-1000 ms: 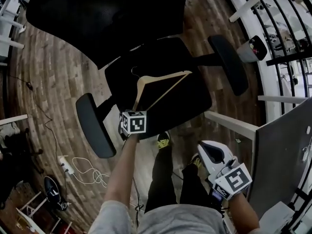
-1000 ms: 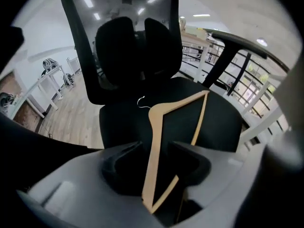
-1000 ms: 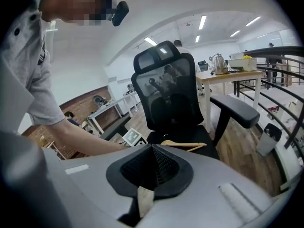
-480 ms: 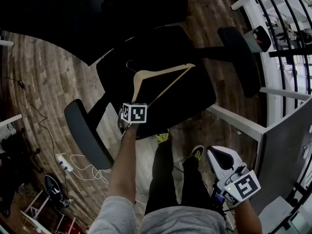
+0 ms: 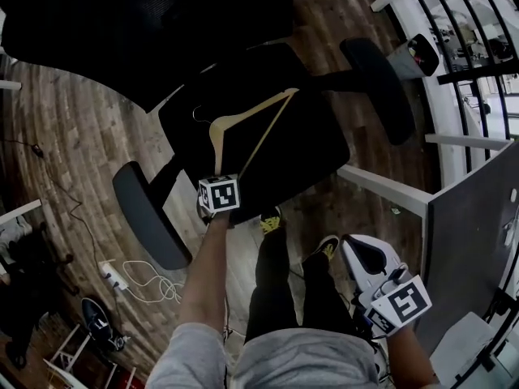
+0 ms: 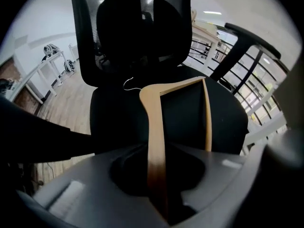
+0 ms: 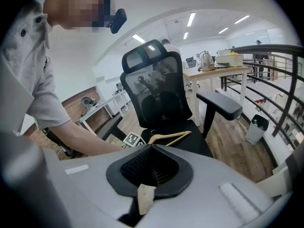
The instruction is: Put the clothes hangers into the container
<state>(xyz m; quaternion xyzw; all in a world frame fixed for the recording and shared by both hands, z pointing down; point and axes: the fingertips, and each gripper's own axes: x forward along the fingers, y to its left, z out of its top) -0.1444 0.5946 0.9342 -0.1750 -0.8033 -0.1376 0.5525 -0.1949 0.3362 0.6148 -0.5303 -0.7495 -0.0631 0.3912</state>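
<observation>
While the person stands at the front edge of the office chair (image 5: 308,148), near to far:
right gripper (image 7: 145,194): held low by the person's side, well short of the chair and off its right front corner; jaws together, nothing clamped that I can name. A small pale scrap sits at the seam, can't tell what it is.
legs: dark trousers, yellow-marked shoes (image 5: 272,221) just in front of the chair seat.
left arm: bare forearm (image 5: 207,274) stretched out to the chair's front edge.
left gripper (image 6: 160,201): pointing steeply down over the front of the seat; jaws have just been closing and now clamp one arm of the wooden hanger (image 6: 154,141).
hanger: over the chair seat, gripped arm nearest the front edge, wire hook (image 6: 128,83) toward the backrest, crossbar on the right side. Can't tell if it lies on the seat or is lifted off it.
armrests: left armrest (image 5: 150,213) and right armrest (image 5: 377,87), either side of the seat.
backrest (image 6: 137,32): black mesh, upright behind the hanger.
cable (image 5: 146,286): white, coiled on the wood floor left of the chair.
bin (image 5: 418,55): small, pale, beyond the right armrest.
railing (image 5: 478,47): dark bars, past the bin, far right of the chair.
</observation>
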